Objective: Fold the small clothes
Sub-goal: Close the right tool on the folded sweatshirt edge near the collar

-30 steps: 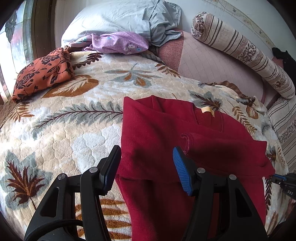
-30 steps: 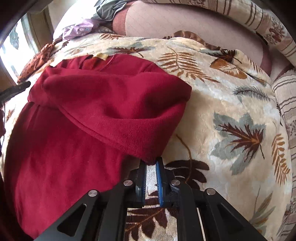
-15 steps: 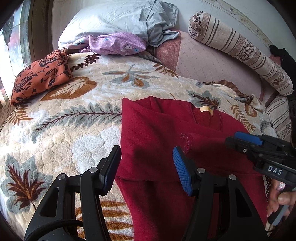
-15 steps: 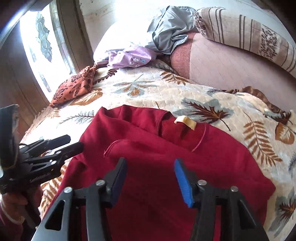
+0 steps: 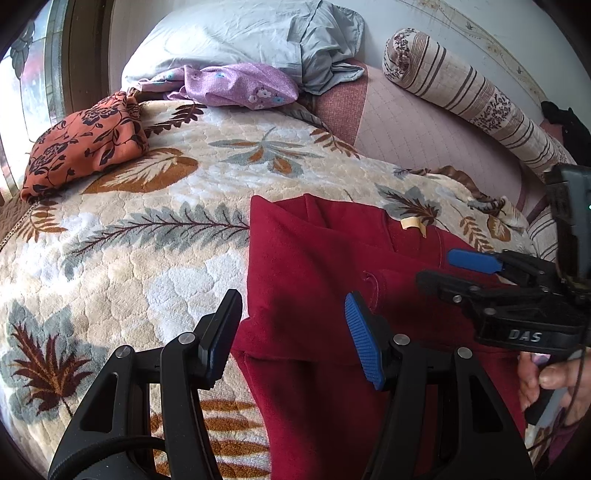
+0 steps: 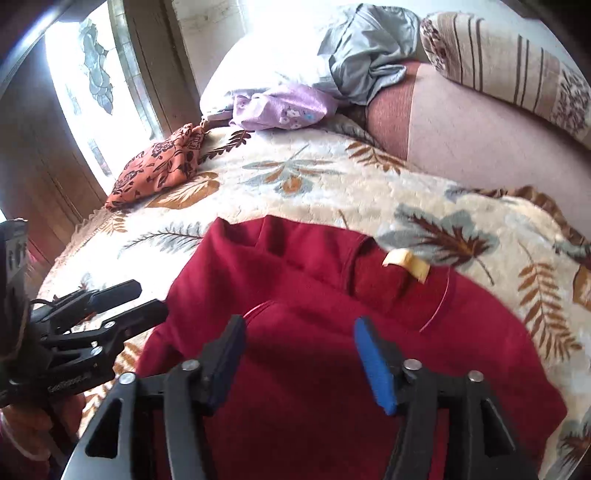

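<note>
A dark red garment [image 5: 314,280] lies spread on a cream blanket with a leaf pattern [image 5: 147,251], partly folded, one layer doubled over the body; a small yellow label [image 5: 412,223] shows at its neckline, toward one o'clock from the cloth's middle in the left wrist view. The left gripper [image 5: 295,332] hangs over the garment's left edge, jaws apart, nothing between them but air above the cloth; its pads do not press the fabric. The right gripper [image 6: 299,350] hovers over the folded layer, its jaws opening, nothing clamped between them; in the left wrist view it enters at three o'clock, held by a hand [image 5: 546,380]. Farther out, an orange flowered cloth [image 5: 85,144] sits at ten o'clock; a lilac flowered cloth [image 5: 236,85] at twelve, against a pale grey pillow [image 5: 236,33]; a striped bolster [image 5: 469,92] runs at two o'clock.
</note>
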`<state>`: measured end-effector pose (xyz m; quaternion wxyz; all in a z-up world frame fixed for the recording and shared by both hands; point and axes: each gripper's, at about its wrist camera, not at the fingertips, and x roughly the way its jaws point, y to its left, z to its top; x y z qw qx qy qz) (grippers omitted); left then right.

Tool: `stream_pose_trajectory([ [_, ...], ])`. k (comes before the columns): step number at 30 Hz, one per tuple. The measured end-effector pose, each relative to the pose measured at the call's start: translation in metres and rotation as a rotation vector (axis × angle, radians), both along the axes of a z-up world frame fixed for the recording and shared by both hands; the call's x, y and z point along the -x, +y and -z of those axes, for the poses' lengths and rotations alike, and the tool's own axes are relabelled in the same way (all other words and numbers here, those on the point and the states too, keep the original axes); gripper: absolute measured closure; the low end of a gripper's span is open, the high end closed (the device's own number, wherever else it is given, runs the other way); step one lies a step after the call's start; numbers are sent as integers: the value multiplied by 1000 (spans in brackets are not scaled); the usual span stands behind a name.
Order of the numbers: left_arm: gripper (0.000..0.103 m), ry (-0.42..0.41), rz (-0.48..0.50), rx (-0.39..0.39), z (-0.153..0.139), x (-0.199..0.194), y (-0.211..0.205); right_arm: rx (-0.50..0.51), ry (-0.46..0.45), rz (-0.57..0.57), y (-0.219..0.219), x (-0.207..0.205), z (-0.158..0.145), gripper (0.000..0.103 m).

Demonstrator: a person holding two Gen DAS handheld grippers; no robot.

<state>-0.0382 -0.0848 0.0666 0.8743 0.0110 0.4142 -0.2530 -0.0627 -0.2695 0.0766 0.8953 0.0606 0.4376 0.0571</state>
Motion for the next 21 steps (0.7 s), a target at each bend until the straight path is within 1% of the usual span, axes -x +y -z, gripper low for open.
stream_pose_trajectory([
  [1, 45, -2, -1, 0, 0, 0, 0, 4, 27, -29, 1, -10, 7, 33],
  [3, 45, 1, -6, 3, -1, -1, 1, 13, 112, -52, 0, -27, 30, 33],
  [4, 45, 2, -9, 4, -1, -1, 2, 8, 135, -65, 1, -32, 40, 42],
  [5, 45, 3, -12, 6, -1, -2, 3, 8, 143, -76, 2, -32, 47, 63],
  [6, 45, 4, -16, 10, -2, -2, 4, 21, 147, -81, 4, -33, 51, 70],
  [7, 45, 4, -19, 15, -3, -3, 6, 36, 128, -77, 5, -31, 49, 85],
  [8, 45, 1, -23, 22, -4, -3, 7, 25, 107, -80, 6, -30, 44, 95],
  [12, 45, -9, -37, 40, -8, -4, 11, -17, -7, -92, 11, -30, 12, 95],
  [13, 45, -10, -35, 41, -8, -4, 10, -39, -17, -101, 15, -34, 10, 95],
  [15, 45, -17, -30, 33, -7, -3, 9, -56, -22, -100, 26, -45, 15, 95],
  [16, 45, -18, -29, 27, -6, -4, 9, -69, -8, -112, 31, -48, 22, 95],
  [18, 45, -14, -20, 24, -5, -3, 8, -77, 86, -114, 36, -55, 38, 93],
  [19, 45, -16, -13, 25, -5, -2, 8, -86, 106, -105, 32, -49, 40, 93],
  [21, 45, -24, -3, 20, -6, -1, 6, -120, 52, -68, 12, -24, 25, 85],
])
